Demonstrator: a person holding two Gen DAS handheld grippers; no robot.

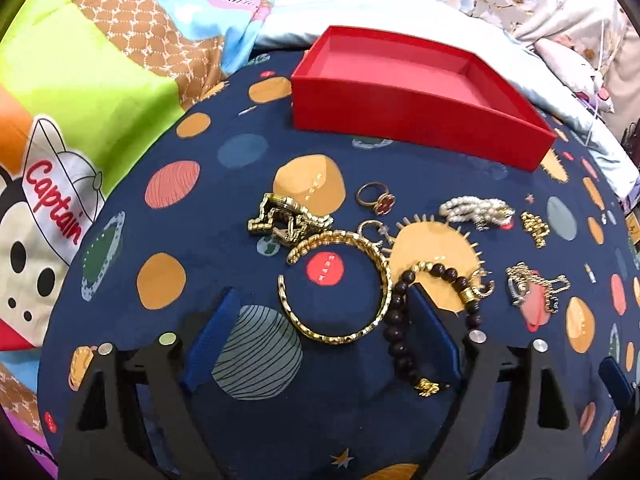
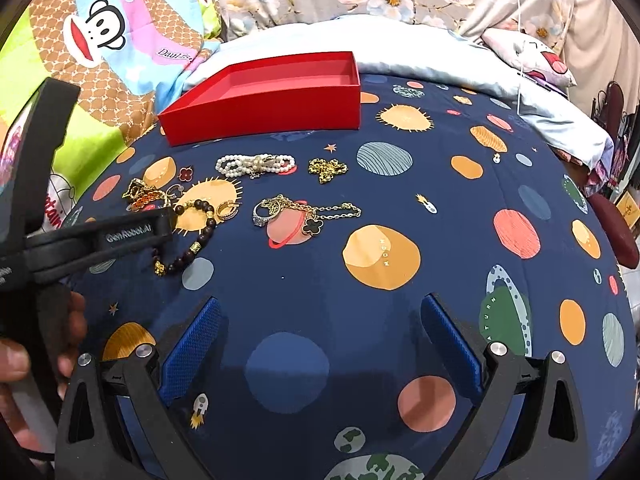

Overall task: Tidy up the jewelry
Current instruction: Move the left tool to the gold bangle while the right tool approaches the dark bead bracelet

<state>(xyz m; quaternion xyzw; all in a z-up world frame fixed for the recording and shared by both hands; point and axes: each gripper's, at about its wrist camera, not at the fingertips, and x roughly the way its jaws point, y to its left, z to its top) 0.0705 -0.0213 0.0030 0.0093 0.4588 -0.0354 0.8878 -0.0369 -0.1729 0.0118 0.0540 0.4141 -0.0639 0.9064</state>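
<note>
1. Jewelry lies scattered on a navy planet-print bedspread [image 1: 168, 240] in the left wrist view, just short of an open red cardboard box [image 1: 404, 116] with smooth matte walls that sits toward the far edge of the bedspread.
2. A rigid gold bangle [image 1: 340, 284] of small faceted links forms an open ring between the spread blue textured pads of the left gripper [image 1: 320, 320]; its jaws stand wide apart and hold nothing.
3. A dark round-bead bracelet [image 1: 404, 312] with gold spacers drapes against the right-hand pad.
4. Beyond the bangle lie a heap of chunky gold chain [image 1: 280, 216], a thin gold ring with a red clover face [image 1: 376, 198], a bundle of white pearl strands [image 1: 476, 210], a small gold link cluster [image 1: 534, 226] and a tangle of fine chain and a stone ring [image 1: 532, 284].
5. In the right wrist view the right gripper [image 2: 320, 344] hovers over bare bedspread [image 2: 440, 200] near its front edge, pads parted wide, gripping nothing.
6. The pearl strands [image 2: 256, 165], gold cluster [image 2: 327, 169], bead bracelet [image 2: 192, 240] and chain tangle with a black clover charm [image 2: 304, 216] lie between it and the red box [image 2: 264, 108].
7. The left gripper's black plastic finger [image 2: 132, 234] reaches in from the left edge to the bead bracelet.
</note>
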